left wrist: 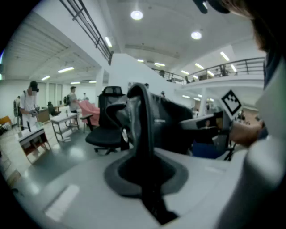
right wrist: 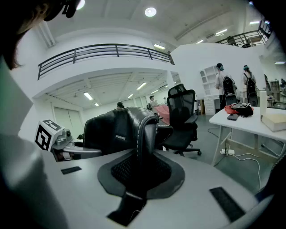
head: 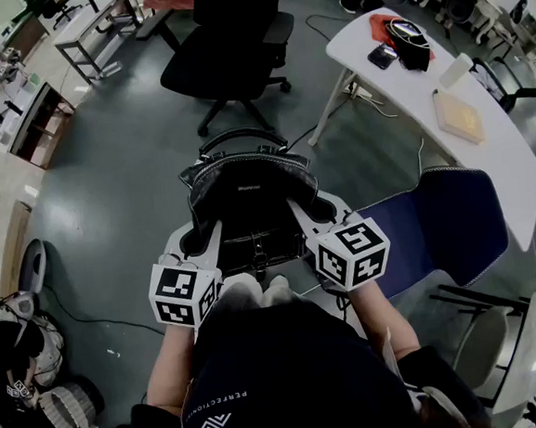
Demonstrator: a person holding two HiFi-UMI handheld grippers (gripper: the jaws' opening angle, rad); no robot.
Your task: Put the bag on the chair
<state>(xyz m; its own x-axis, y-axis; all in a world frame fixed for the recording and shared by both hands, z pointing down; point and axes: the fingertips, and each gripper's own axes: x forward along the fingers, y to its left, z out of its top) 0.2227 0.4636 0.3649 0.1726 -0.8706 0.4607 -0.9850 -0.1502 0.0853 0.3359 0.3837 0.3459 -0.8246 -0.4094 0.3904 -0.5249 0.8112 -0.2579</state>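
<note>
The black leather bag (head: 250, 199) hangs in the air in front of me, held from both sides. My left gripper (head: 204, 233) is shut on its left strap (left wrist: 144, 134), which runs up between the grey jaws. My right gripper (head: 303, 215) is shut on the bag's stitched right edge (right wrist: 147, 134). A black office chair (head: 228, 53) stands on the floor beyond the bag, its seat facing me; it also shows in the left gripper view (left wrist: 105, 135) and the right gripper view (right wrist: 184, 118). A blue chair (head: 442, 226) is close at my right.
A white table (head: 501, 155) with a phone, a dark pouch and a box runs along the right. A desk (head: 93, 23) and a low shelf (head: 41, 121) stand far left. Backpacks (head: 19, 356) lie on the floor at lower left. People stand in the background.
</note>
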